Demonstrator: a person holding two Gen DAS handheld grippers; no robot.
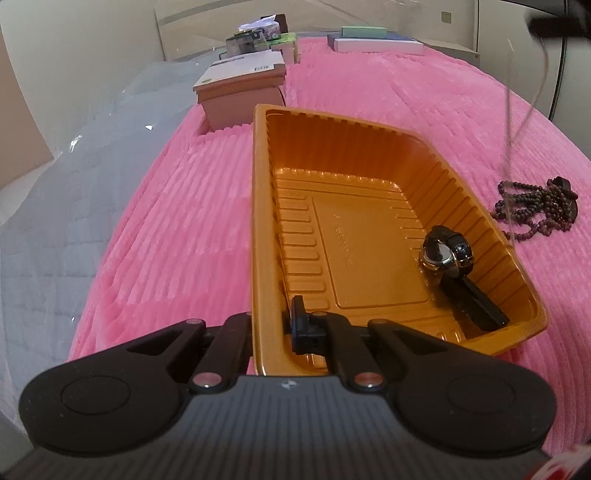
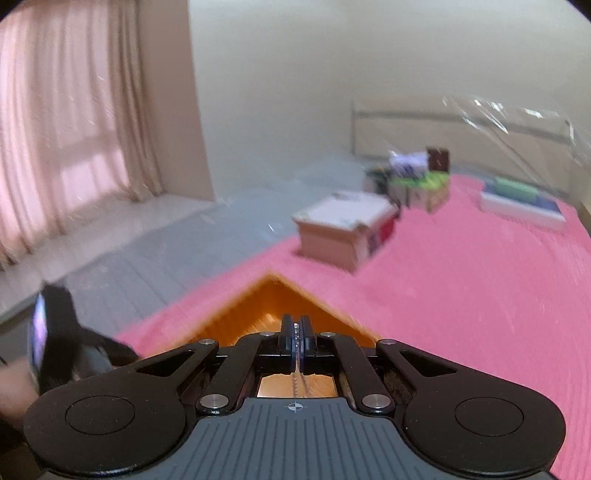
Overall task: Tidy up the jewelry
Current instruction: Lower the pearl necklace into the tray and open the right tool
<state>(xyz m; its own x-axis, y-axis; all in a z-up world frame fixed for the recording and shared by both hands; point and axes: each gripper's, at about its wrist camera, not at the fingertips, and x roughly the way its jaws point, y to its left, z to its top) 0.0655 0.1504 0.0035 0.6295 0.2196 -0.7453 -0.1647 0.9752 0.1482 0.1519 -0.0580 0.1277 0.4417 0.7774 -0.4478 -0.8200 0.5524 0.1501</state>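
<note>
An orange plastic tray (image 1: pixel 369 155) lies on the pink blanket (image 1: pixel 184 221). My left gripper (image 1: pixel 273 321) is shut on the tray's near-left rim, one finger inside and one outside. A black wristwatch (image 1: pixel 447 254) rests in the tray's right end. Dark red beads (image 1: pixel 535 206) lie heaped on the blanket to the right of the tray. My right gripper (image 2: pixel 296 325) is shut on a thin silver chain (image 2: pixel 296 334) above the tray's corner (image 2: pixel 273 295). In the left wrist view that chain (image 1: pixel 509 122) hangs from the right gripper (image 1: pixel 557 22) at the top right.
Cardboard boxes (image 1: pixel 240 92) and small packages (image 1: pixel 258 40) stand at the far end of the blanket, with flat boxes (image 1: pixel 376 40) to their right. Clear plastic sheeting (image 1: pixel 74 184) covers the grey mattress on the left. Pink curtains (image 2: pixel 62 122) hang beyond.
</note>
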